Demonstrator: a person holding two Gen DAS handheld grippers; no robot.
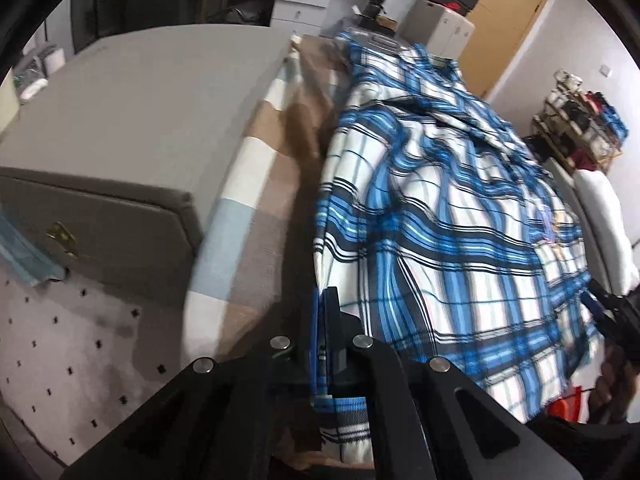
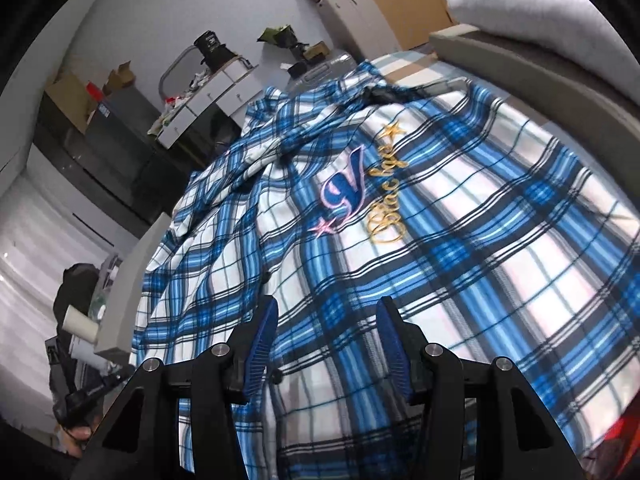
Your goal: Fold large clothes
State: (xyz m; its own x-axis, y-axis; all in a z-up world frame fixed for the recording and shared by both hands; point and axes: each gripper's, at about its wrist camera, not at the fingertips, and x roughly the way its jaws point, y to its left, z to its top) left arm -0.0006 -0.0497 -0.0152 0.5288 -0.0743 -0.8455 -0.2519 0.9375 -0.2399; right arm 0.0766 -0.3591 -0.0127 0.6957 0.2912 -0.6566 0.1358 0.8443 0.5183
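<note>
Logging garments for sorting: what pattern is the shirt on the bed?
Blue, white and black plaid shirt, clearest in the right wrist view.

I see a bed point(image 1: 256, 184) with a sheet of big tan, white and pale blue squares. My blue and white checked shirt point(image 2: 400, 240) lies spread out flat on it. A white pillow point(image 2: 532, 4) sits at the bed's grey head end.
</note>
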